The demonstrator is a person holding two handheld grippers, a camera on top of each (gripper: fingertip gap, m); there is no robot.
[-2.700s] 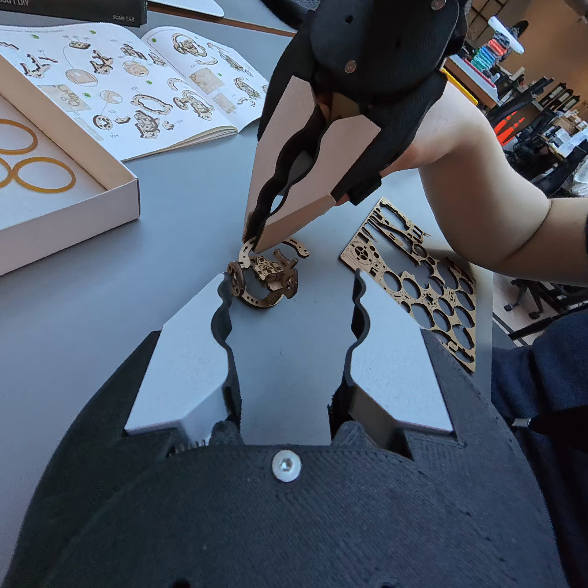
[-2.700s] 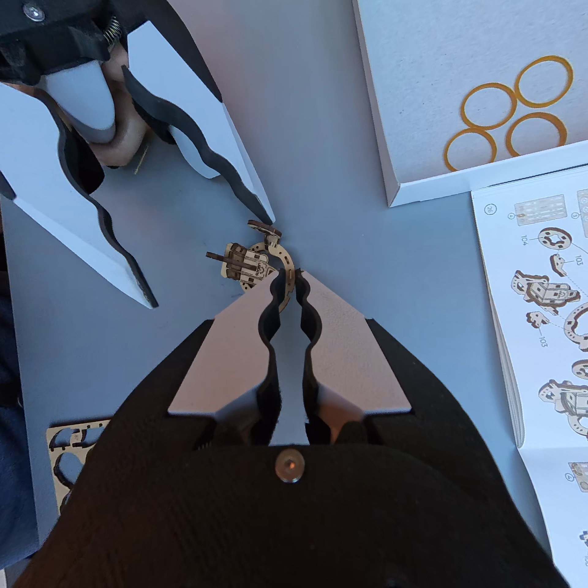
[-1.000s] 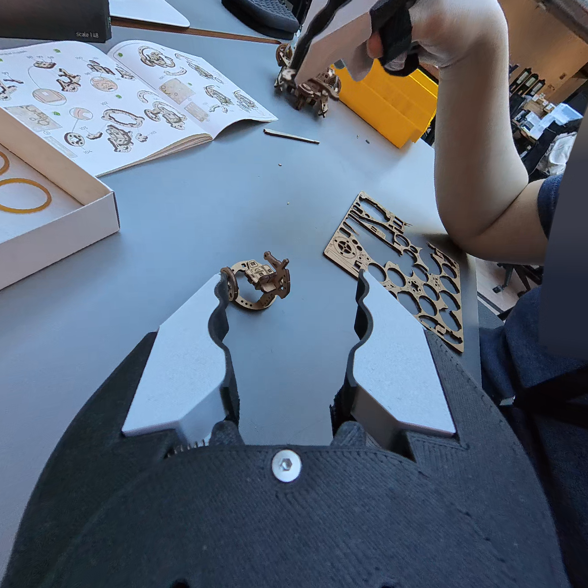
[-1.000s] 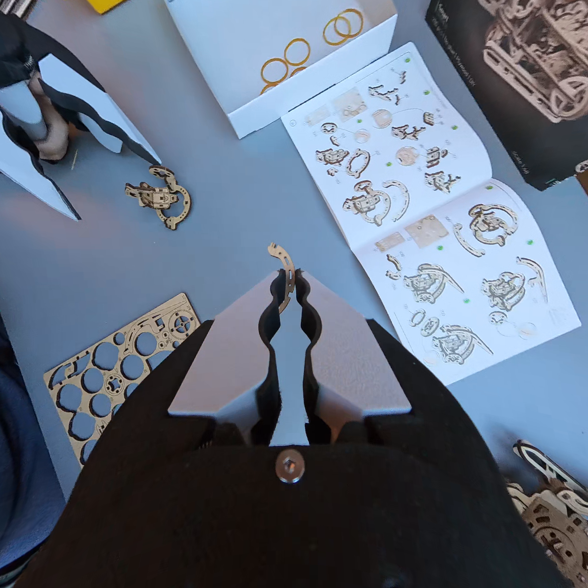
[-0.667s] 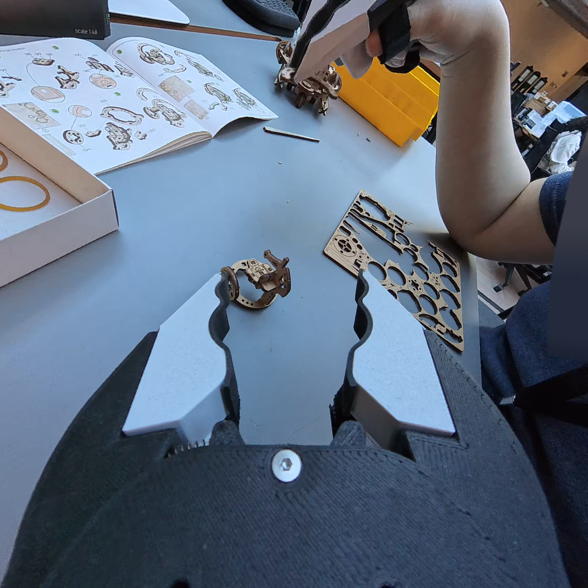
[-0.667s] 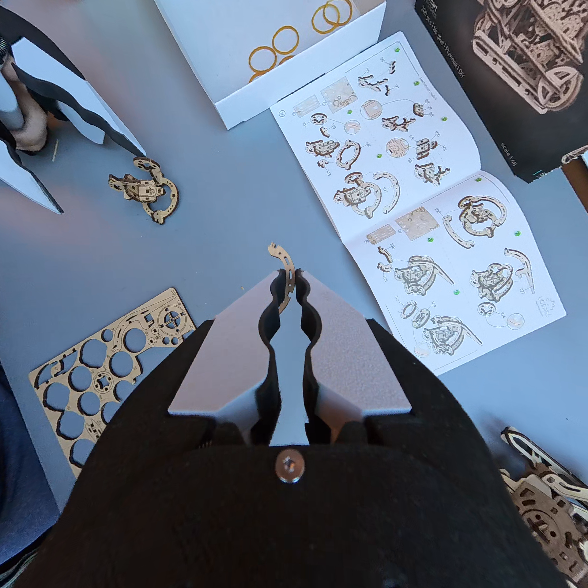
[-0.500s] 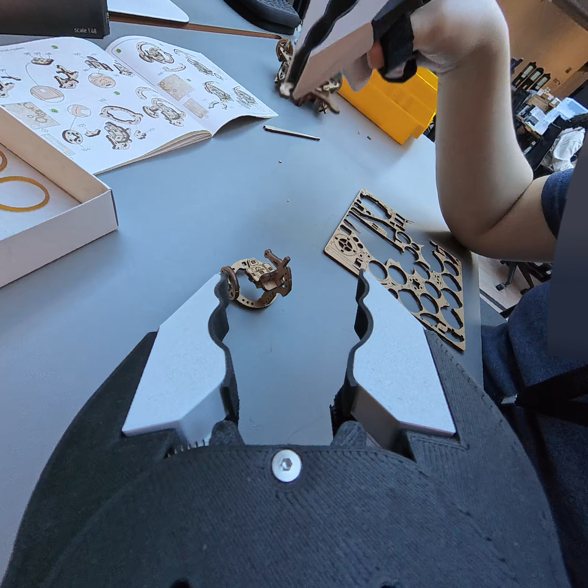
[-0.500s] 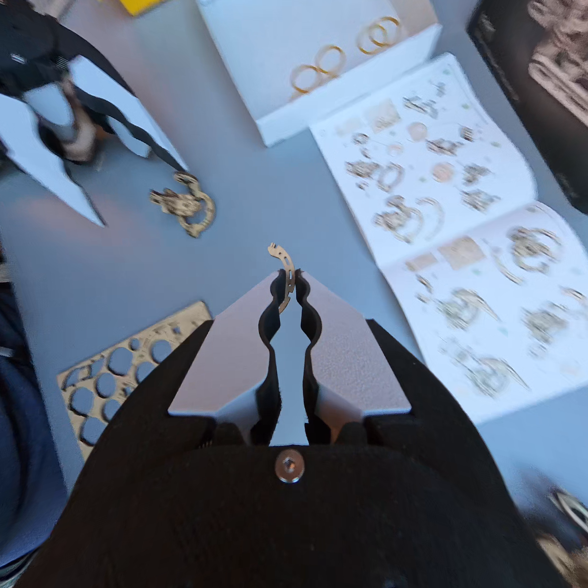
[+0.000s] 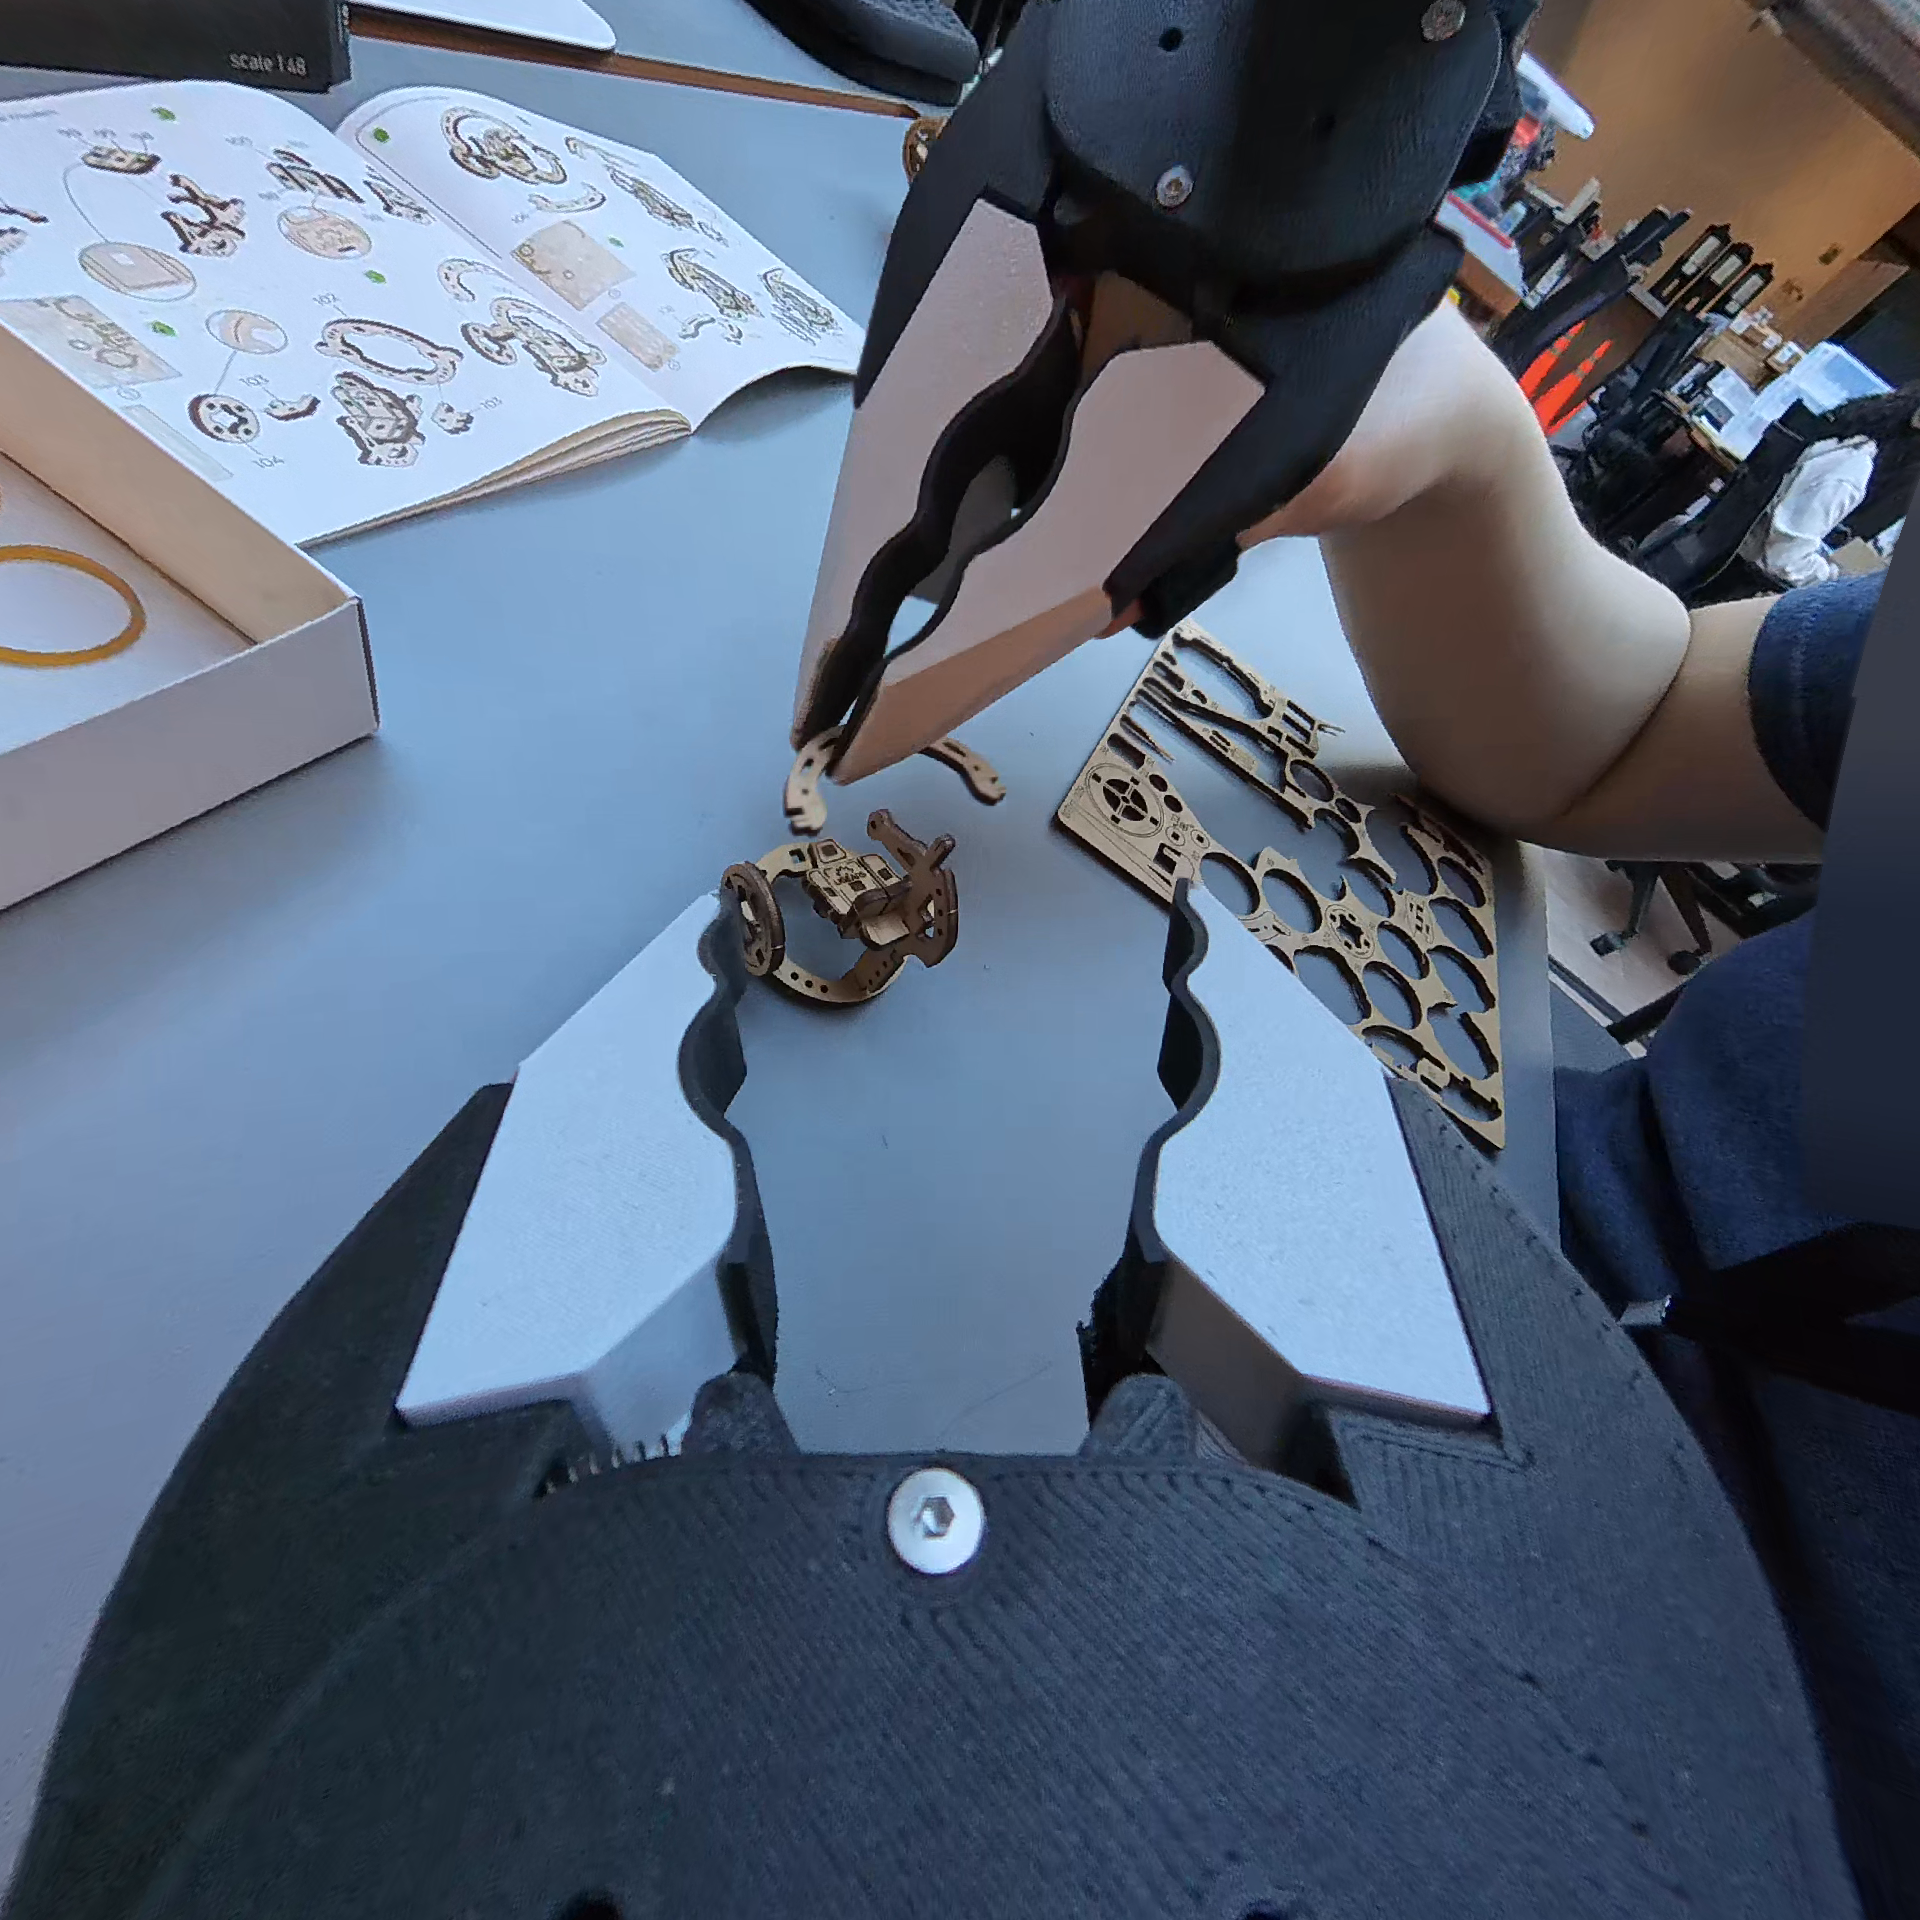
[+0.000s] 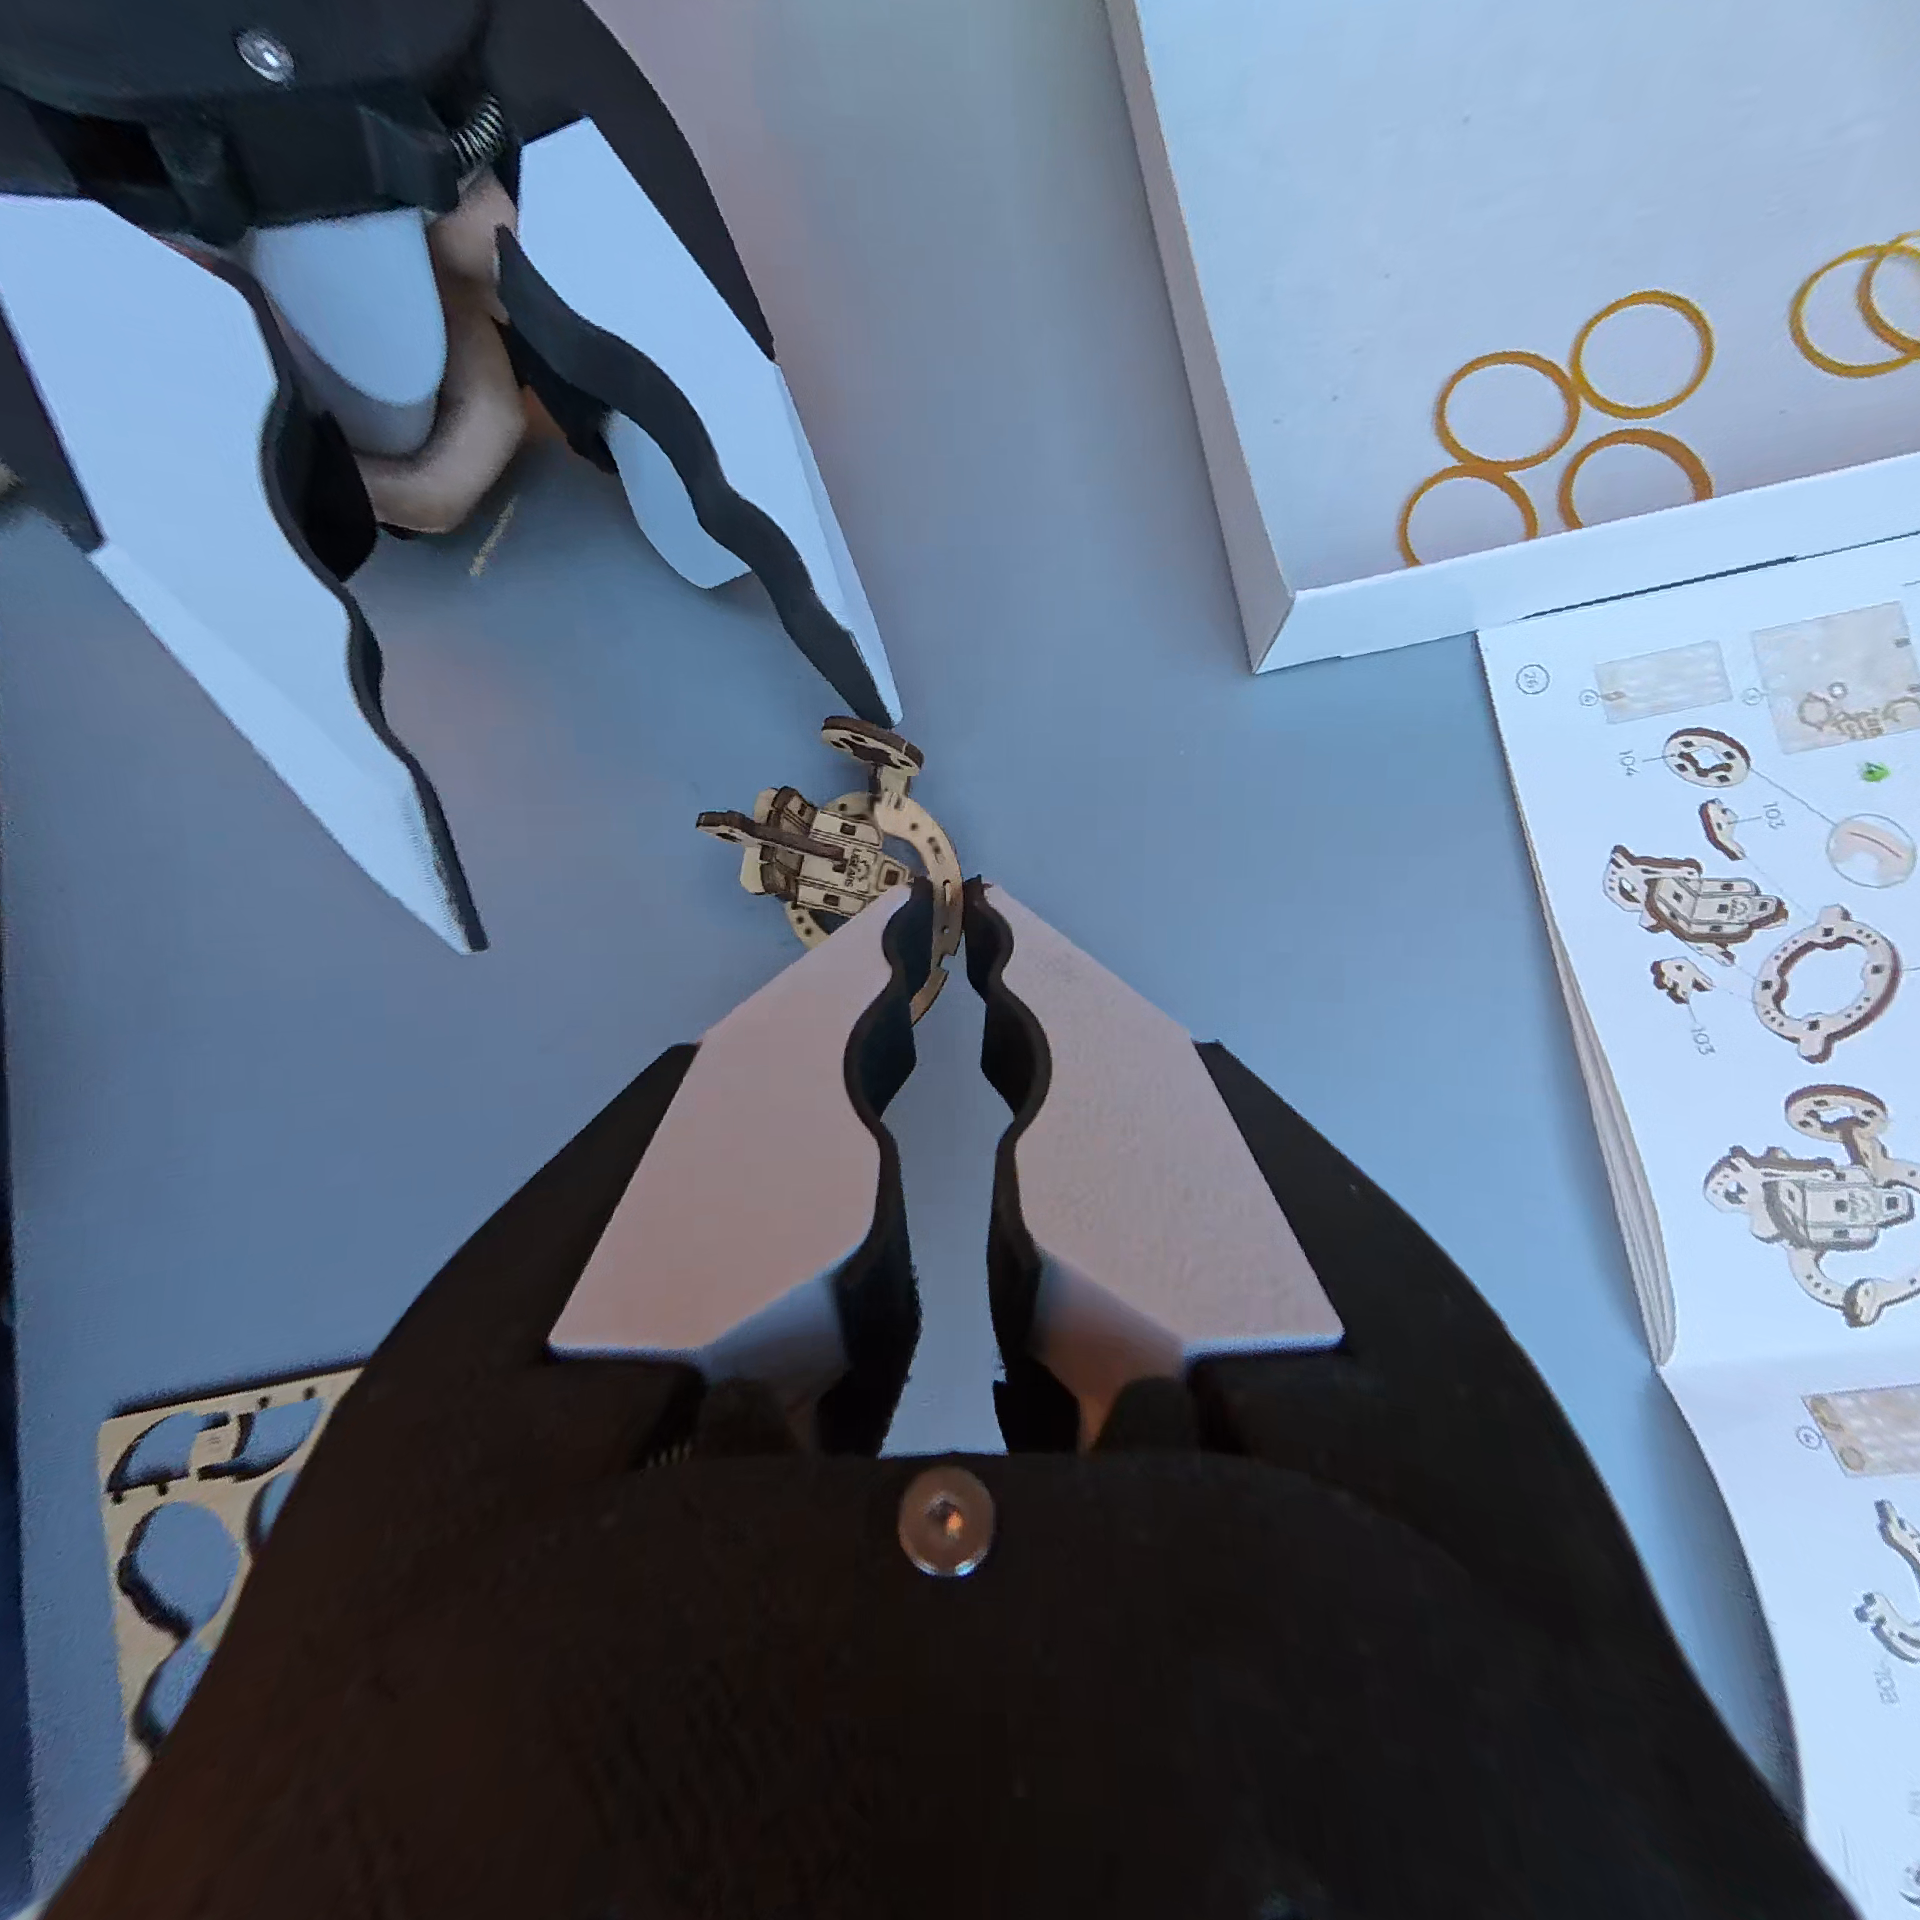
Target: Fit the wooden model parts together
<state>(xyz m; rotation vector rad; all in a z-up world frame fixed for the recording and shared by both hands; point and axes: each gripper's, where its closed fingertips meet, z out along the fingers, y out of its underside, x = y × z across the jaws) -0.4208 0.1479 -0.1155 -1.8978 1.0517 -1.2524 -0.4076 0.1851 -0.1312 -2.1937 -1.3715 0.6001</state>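
**Op:** Right gripper [image 10: 943,883] is clamped on a thin curved wooden arc [image 10: 935,961], gripped edge-on between the black pads. In the left wrist view I see it [image 9: 831,764] coming down from above, arc ends [image 9: 805,790] sticking out either side of the tips.

**Eng:** Left one?

**Op:** Left gripper [image 9: 951,920] has its fingers spread wide, nothing between them. It hangs low over the grey table [image 9: 468,727]. From the right wrist view, it [image 10: 681,831] points in from the top left.

**Eng:** Where's the sub-assembly?

**Op:** Small wooden model [image 9: 842,909] sits on the table just past my left fingertips, its little wheel disc right at the left finger's tip [image 9: 707,935]. I can't tell if they touch. In the right wrist view the model [image 10: 831,852] is directly ahead of the clamped arc, and the arc overlaps the model's ring. I can't confirm contact or seating.

**Eng:** Surroundings?

**Op:** Near to far: punched-out plywood sheet [image 9: 1320,883] lies flat to the right of the model, with a person's forearm [image 9: 1507,644] above it. White shallow box [image 9: 208,665] sits to the left, with yellow rubber bands [image 10: 1558,416] inside. Open instruction booklet [image 9: 416,291] lies behind the box, touching its far edge. Dark box [image 9: 177,42] sits at the far table edge.
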